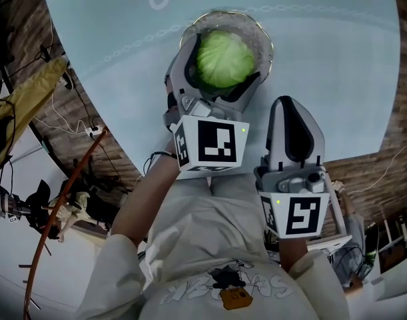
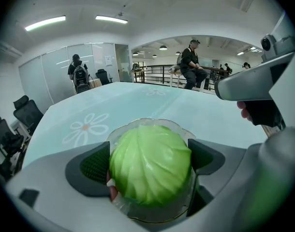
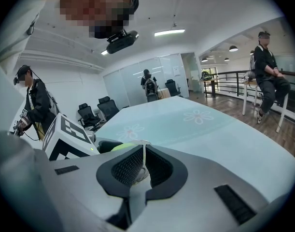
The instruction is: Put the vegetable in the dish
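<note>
Left hand-held gripper (image 1: 222,71) reaches forward, pinching cabbage (image 1: 224,55) over glass dish (image 1: 264,36); right hand-held gripper (image 1: 293,109) pressed together.

Rm w/ glass partitions (image 2: 60,69), strip lights (image 2: 45,22), black chairs (image 2: 26,114), wood floor (image 3: 282,141).

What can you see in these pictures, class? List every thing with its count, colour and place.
cabbage: one, green, between the left gripper's jaws, inside the dish's rim
dish: one, clear glass, on the table under the cabbage
table: one, pale blue with white flowers, beneath both grippers
office chairs: at least two, black, beside the table
bystanders: several, dark clothes, beyond the table
left gripper: one, grey, shut on the cabbage
right gripper: one, grey, shut and empty, nearer the person than the dish
</note>
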The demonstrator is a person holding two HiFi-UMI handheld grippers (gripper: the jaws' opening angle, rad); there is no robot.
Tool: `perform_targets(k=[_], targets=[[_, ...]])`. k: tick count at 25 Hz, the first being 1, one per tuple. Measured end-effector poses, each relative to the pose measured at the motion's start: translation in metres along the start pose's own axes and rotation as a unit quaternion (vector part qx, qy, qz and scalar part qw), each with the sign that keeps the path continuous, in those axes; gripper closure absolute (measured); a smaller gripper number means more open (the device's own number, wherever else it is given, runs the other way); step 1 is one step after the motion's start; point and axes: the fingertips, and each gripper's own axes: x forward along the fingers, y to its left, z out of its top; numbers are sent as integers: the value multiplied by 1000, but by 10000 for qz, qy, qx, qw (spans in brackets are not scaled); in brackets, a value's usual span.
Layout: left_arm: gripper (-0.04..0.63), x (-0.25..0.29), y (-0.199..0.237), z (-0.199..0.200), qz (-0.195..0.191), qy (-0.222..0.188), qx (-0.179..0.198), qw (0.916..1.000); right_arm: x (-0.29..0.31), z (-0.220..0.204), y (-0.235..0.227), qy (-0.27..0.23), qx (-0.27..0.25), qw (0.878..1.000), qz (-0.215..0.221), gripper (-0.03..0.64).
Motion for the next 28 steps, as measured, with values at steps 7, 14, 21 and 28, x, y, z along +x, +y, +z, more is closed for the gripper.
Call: perform_targets(k=[7,14,21,28], targets=[[81,-11,3,13,-6,-293,-360,9989,-8,-1,-2,1,35,10000,-56,584],[81,-23,7,23,-70,-486,-354,9982,-10,5,5,-74,1,10000,-58,584],[151,-50,15,31,-119,-755,-440,9961,-19,11,19,-200,-97,9997,-109,584],[424,-88,27,36,177,-926,-806,9923,-30,21,31,-333,-175,9990,-254,584]])
